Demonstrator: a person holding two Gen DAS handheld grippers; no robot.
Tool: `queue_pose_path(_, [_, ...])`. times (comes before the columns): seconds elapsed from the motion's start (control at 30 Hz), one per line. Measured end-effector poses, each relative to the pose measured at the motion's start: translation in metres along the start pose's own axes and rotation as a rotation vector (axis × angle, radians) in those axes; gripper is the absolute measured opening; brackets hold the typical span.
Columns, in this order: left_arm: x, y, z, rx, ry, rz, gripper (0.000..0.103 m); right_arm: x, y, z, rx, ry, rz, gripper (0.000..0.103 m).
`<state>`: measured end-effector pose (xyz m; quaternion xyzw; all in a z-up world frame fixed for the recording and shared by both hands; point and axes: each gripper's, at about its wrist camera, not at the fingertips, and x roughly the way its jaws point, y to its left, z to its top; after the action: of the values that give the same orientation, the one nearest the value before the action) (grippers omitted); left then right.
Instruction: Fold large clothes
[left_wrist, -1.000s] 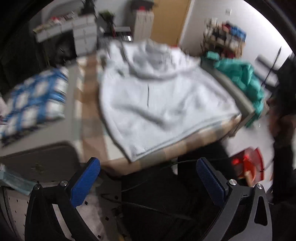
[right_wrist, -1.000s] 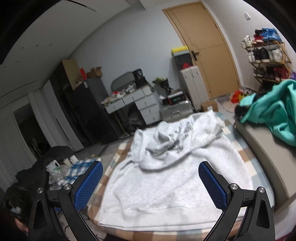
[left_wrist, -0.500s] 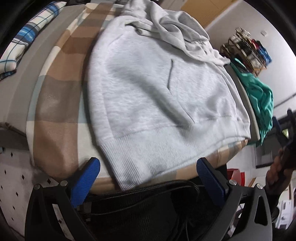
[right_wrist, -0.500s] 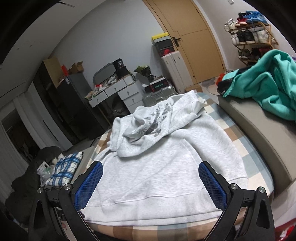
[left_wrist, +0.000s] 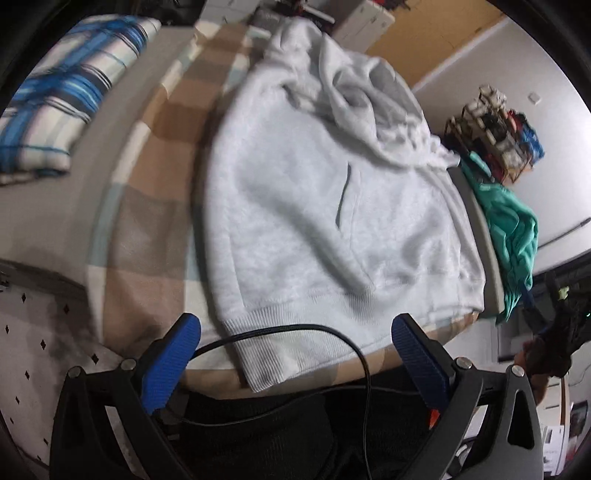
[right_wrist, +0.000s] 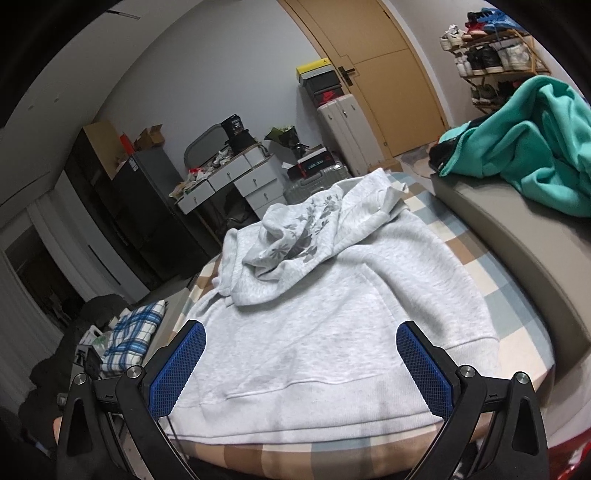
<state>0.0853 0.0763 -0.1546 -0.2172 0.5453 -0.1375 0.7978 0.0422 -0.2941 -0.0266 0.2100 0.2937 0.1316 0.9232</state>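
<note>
A large light grey hoodie (left_wrist: 325, 192) lies spread on a checked blanket (left_wrist: 147, 206), front pocket up, its ribbed hem toward me; its hood and sleeves are bunched at the far end. In the right wrist view the hoodie (right_wrist: 332, 317) shows a grey flower print on the bunched part. My left gripper (left_wrist: 295, 350) is open and empty, just above the hem's left corner. My right gripper (right_wrist: 301, 360) is open and empty, above the hem's middle. Neither touches the cloth.
A folded blue plaid cloth (left_wrist: 62, 99) lies left of the blanket. A teal garment (right_wrist: 532, 147) lies on a grey cushion (right_wrist: 524, 258) at the right. A black cable (left_wrist: 332, 332) loops across the left gripper. Drawers, suitcases, shoe rack and door stand behind.
Both grippers have come closer to the hoodie's hem and tilted down over it. The left view swung from the room to the hem's left corner. Both jaws stayed open.
</note>
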Motion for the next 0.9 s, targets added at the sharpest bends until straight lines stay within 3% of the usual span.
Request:
queue_pose_path(0.13, [-0.067,-0.002,-0.005,-0.003,-0.120,-0.099,0.091,0.005,0.022,-0.003,-0.070,0.007,0.035,0.103])
queue_pose_path(0.2, [-0.123,-0.002,-0.012,0.022,-0.205,-0.089,0.091,0.004,0.038,-0.002,-0.127,0.002,0.044,0.103])
queue_pose_path(0.33, [-0.264,0.007,-0.039,0.040,-0.409,0.097,0.091,-0.007,0.057,0.008,-0.190,-0.059,0.088,0.103])
queue_pose_path(0.4, [-0.324,0.016,-0.051,0.021,-0.467,0.174,0.092,-0.013,0.065,0.020,-0.187,-0.082,0.127,0.103])
queue_pose_path(0.47, [-0.373,0.028,-0.065,-0.043,-0.503,0.211,0.092,-0.020,0.075,0.033,-0.198,-0.105,0.156,0.103])
queue_pose_path(0.53, [-0.402,0.027,-0.077,-0.038,-0.472,0.223,0.092,-0.033,0.088,0.047,-0.216,-0.138,0.175,0.103])
queue_pose_path(0.57, [-0.408,0.022,-0.082,-0.034,-0.461,0.222,0.092,-0.041,0.094,0.054,-0.222,-0.157,0.189,0.103])
queue_pose_path(0.63, [-0.415,0.003,-0.090,0.005,-0.412,0.141,0.093,-0.065,0.106,0.072,-0.217,-0.197,0.254,0.103])
queue_pose_path(0.67, [-0.413,-0.012,-0.093,0.058,-0.396,0.099,0.093,-0.076,0.111,0.080,-0.205,-0.200,0.293,0.103])
queue_pose_path(0.7, [-0.404,-0.026,-0.092,0.103,-0.390,0.077,0.102,-0.083,0.115,0.086,-0.190,-0.192,0.325,0.103])
queue_pose_path(0.73, [-0.390,-0.039,-0.092,0.157,-0.371,0.052,0.102,-0.091,0.119,0.091,-0.181,-0.179,0.357,0.103])
queue_pose_path(0.83, [-0.285,-0.053,-0.077,0.216,-0.162,-0.009,0.102,-0.103,0.125,0.088,-0.167,-0.158,0.390,0.103])
queue_pose_path(0.9, [-0.211,-0.060,-0.068,0.274,-0.063,-0.041,0.102,-0.103,0.124,0.076,-0.164,-0.146,0.390,0.103])
